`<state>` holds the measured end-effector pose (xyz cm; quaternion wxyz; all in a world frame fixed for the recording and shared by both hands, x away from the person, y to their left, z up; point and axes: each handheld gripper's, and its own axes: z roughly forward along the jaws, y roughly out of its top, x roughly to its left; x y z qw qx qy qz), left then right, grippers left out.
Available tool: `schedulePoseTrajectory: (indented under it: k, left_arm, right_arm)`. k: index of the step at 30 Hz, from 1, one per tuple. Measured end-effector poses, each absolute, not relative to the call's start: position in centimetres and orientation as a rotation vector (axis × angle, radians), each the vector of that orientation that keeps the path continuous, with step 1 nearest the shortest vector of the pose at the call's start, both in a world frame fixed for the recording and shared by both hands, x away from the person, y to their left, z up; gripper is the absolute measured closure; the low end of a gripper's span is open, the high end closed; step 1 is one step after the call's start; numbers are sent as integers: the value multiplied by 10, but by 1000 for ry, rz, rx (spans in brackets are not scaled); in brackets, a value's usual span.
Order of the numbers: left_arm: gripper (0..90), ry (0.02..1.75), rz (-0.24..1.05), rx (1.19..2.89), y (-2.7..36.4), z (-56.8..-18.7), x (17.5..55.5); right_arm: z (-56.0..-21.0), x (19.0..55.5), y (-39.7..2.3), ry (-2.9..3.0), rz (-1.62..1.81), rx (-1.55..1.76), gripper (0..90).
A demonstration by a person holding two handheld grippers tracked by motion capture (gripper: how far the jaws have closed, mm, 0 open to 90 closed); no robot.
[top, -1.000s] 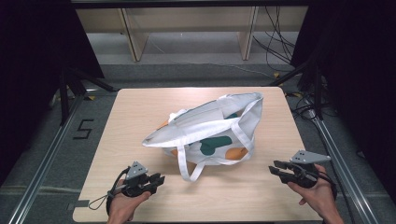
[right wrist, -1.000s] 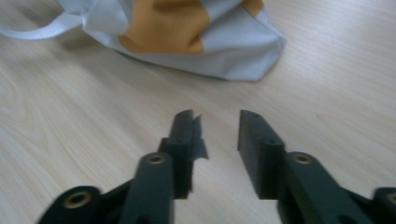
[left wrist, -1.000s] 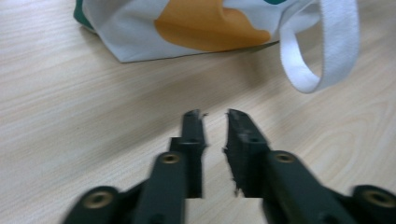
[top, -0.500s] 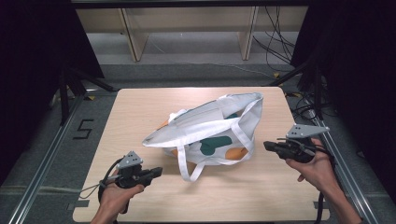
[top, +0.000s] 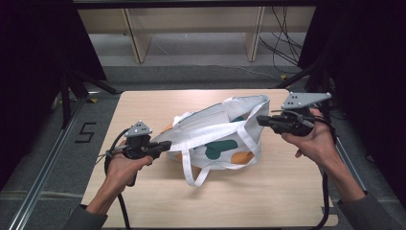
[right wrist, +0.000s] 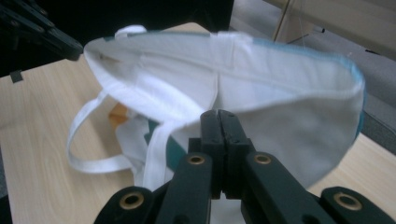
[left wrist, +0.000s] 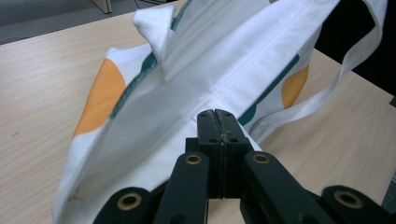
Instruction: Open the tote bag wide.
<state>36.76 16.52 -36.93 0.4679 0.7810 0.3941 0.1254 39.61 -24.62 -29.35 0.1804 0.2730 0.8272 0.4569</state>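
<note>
Jaws are pressed together on both grippers. One wooden counter (top: pixel 297 191) carries one white tote bag (top: pixel 215 139), printed green and orange, lying mid-counter with its mouth toward the right gripper (top: pixel 261 120). The bag's open interior is shown in the right gripper view; its two straps are seen from above. The left gripper (top: pixel 165 145) is held level at the bag's closed end, each gripper in one hand.

A pale wooden table (top: pixel 287 201) stands on grey floor (top: pixel 57 158). A black "5" mark (top: pixel 86 132) lies on the floor at its left. Far behind, wooden shelf legs (top: pixel 139 40) rise, with dark cables (top: pixel 282 33) trailing at the far right.
</note>
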Motion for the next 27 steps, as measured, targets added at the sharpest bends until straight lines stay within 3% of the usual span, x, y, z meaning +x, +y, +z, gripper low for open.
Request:
schedulePoseTrajectory:
  k: [6,12,27]
  left_arm:
    - [893,971,317,1952,160,-372,391]
    - [892,1017,352,1961,161,-380,416]
    - [893,1184,321,2014,157,-428,472]
  right_arm:
    - [-280,421,-228,2356,1185,737,900]
    - [-290,448,-215,2418,1031,790,900]
    - [-393,494,-223,2555,684,1030,900]
